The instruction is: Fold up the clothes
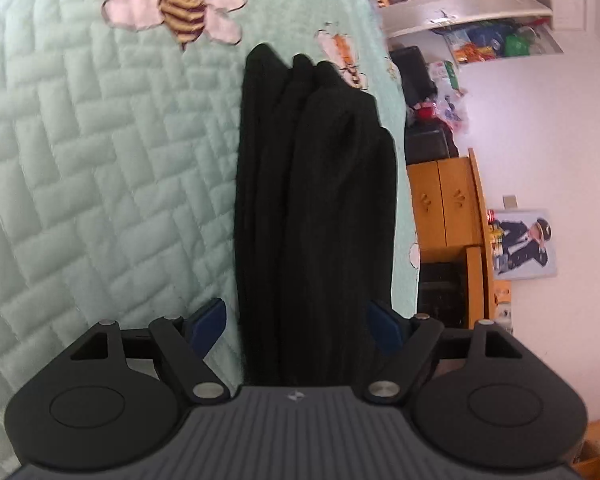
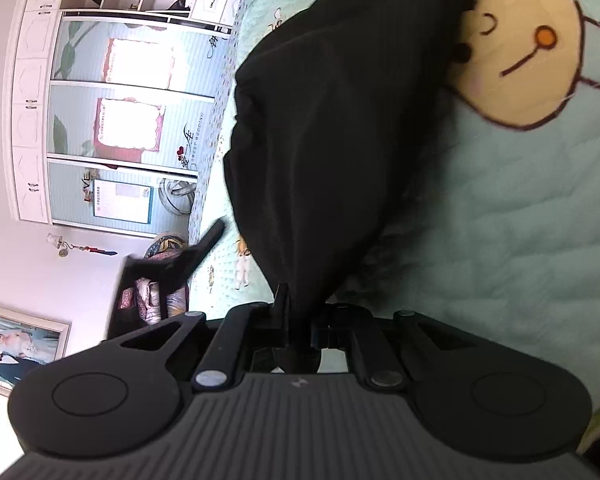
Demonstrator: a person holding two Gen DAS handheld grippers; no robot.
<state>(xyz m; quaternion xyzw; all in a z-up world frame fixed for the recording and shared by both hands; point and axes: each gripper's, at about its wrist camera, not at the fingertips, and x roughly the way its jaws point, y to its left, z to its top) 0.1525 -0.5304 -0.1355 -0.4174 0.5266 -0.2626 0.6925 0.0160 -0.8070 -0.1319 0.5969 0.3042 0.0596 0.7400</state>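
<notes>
- Our left gripper (image 1: 300, 322) stood with its jaws spread wide, and its two blue pads (image 1: 208, 320) showed well apart, one at each side of its view.
- The dark garment (image 1: 312, 200) ran between those open fingers; whether either pad touched it we could not tell.
- That gripper pointed forward and somewhat downward along the cloth, its body rolled onto its side.
- Our right gripper (image 2: 300, 322) had its jaws drawn nearly together, pinching a gathered fold of the same garment.
- The cloth fanned out ahead of its fingertips.
- The right gripper was also rolled sideways, tilted a little downward.
</notes>
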